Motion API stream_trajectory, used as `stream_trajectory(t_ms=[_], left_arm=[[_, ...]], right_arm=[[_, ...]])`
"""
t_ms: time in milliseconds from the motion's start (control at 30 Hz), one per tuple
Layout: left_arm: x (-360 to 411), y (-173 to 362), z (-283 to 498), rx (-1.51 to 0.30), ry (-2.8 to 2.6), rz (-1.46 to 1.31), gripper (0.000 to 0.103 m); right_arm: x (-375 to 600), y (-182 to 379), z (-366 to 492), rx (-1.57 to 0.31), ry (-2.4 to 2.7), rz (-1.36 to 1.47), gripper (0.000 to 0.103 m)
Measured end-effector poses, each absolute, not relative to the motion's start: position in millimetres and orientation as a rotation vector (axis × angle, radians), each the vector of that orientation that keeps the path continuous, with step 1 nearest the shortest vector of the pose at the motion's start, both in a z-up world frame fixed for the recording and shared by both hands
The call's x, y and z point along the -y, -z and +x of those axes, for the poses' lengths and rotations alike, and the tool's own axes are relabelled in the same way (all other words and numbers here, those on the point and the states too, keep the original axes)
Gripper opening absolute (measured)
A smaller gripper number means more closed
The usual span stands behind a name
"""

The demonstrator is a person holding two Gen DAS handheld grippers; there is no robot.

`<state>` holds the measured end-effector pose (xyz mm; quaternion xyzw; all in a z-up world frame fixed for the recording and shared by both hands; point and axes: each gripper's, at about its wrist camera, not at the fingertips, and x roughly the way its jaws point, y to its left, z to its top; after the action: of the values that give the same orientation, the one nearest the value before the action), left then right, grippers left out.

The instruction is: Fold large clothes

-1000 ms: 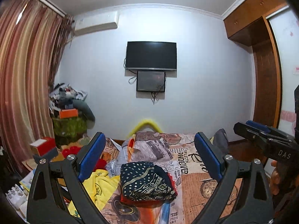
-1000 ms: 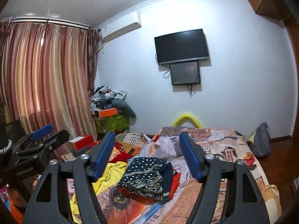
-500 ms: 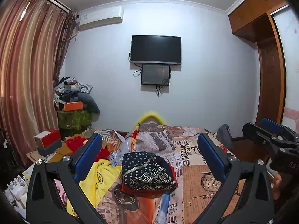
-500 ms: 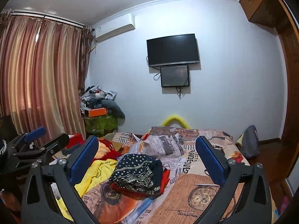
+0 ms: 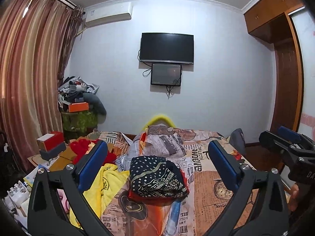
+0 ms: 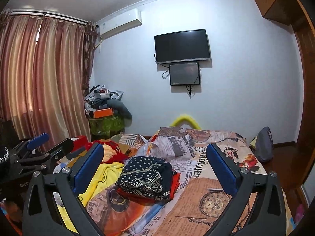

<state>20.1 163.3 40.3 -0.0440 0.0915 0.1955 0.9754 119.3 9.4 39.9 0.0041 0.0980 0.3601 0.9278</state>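
Note:
A folded dark blue patterned garment [image 5: 155, 177] lies on top of a red one on the bed [image 5: 208, 192]; it also shows in the right wrist view [image 6: 145, 177]. A crumpled yellow garment [image 5: 106, 184] lies to its left, also in the right wrist view [image 6: 100, 177]. A red garment [image 5: 84, 149] lies further back left. My left gripper [image 5: 157, 165] is open and empty, held above the bed short of the pile. My right gripper [image 6: 153, 163] is open and empty, at a similar height to the right.
The bed has a newspaper-print cover [image 6: 214, 196]. A cluttered stand [image 5: 78, 114] and curtains [image 5: 29, 78] stand at the left. A TV [image 5: 167, 47] hangs on the far wall. A wardrobe [image 5: 285, 78] is at the right. A grey bag [image 6: 264, 145] sits by the bed's right edge.
Both grippers have risen and pulled back a little, so more of the wall and ceiling shows. The right gripper's jaws opened wider. The clothes have not moved.

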Motion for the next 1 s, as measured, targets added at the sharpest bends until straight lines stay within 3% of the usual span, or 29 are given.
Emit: stream_trajectory(t_ms=[1000], left_arm=[[-163.8, -36.6, 22.4, -0.2, -0.392, -0.098, 0.102]], right_arm=[[-4.1, -41.6, 118.7, -0.218, -0.743, 0.014, 0.103]])
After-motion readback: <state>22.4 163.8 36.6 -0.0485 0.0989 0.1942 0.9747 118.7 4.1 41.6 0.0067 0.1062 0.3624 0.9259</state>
